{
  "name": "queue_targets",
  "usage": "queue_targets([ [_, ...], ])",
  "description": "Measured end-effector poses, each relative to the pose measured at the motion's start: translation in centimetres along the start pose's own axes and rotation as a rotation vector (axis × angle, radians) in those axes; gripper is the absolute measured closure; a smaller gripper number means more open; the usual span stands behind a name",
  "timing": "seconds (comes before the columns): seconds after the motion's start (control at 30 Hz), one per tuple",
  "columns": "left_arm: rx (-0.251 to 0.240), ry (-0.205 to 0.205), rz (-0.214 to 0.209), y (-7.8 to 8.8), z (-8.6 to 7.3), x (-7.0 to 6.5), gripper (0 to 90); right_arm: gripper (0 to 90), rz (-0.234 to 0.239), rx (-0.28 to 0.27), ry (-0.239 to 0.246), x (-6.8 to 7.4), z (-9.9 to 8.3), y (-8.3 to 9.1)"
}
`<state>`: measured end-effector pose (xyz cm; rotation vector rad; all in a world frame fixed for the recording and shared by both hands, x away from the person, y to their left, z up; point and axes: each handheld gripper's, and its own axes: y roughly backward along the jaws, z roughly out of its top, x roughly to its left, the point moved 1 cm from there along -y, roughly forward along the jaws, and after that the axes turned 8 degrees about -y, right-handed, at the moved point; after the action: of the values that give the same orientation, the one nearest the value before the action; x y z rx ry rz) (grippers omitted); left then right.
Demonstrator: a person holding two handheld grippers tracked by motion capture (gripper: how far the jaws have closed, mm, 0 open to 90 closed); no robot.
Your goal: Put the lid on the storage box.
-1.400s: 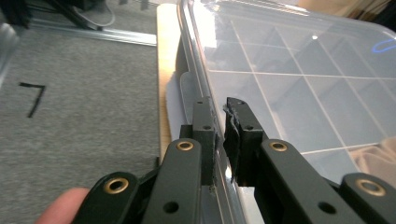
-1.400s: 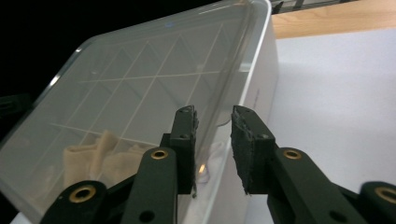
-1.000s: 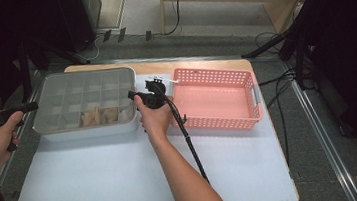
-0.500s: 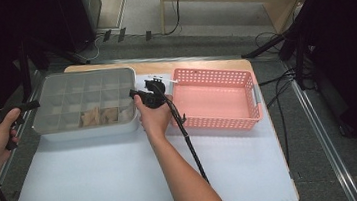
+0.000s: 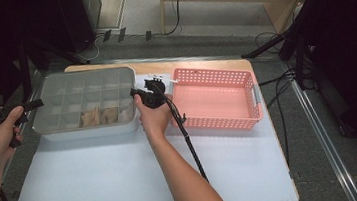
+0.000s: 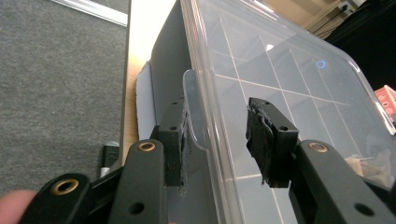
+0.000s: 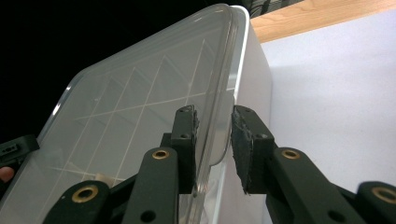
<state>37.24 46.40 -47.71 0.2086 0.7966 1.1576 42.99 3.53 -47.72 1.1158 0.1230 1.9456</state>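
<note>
A grey compartment box [image 5: 58, 127] with a clear lid [image 5: 84, 87] stands at the table's back left; tan items [image 5: 99, 116] lie in its front cells. My left gripper [image 5: 33, 104] is at the box's left end. In the left gripper view its jaws [image 6: 219, 135] straddle the lid's rim and tab [image 6: 192, 109]; they have just been closing, with a gap at the right pad [image 6: 261, 135]. My right gripper [image 5: 135, 91] is at the box's right end. Its jaws [image 7: 212, 135] have just been closing around the lid's tab [image 7: 223, 140], not pressing on it.
An empty pink basket [image 5: 249, 120] sits to the right of the box, just beyond my right hand. A white sheet [image 5: 156, 77] lies between box and basket. The right gripper's cable [image 5: 188, 139] trails back over the white tabletop [image 5: 125, 186].
</note>
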Motion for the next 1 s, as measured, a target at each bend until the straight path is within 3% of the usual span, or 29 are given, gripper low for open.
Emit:
queue_targets([
  [0.53,-0.015,0.011,0.0,0.0,0.1,-0.1,62.0,73.7,0.012,-0.034,-0.003,0.4,0.1,0.6],
  [1.0,-0.025,-0.02,0.006,0.6,0.2,-0.6,62.5,73.6,0.005,-0.051,0.015,0.8,-0.1,1.2],
])
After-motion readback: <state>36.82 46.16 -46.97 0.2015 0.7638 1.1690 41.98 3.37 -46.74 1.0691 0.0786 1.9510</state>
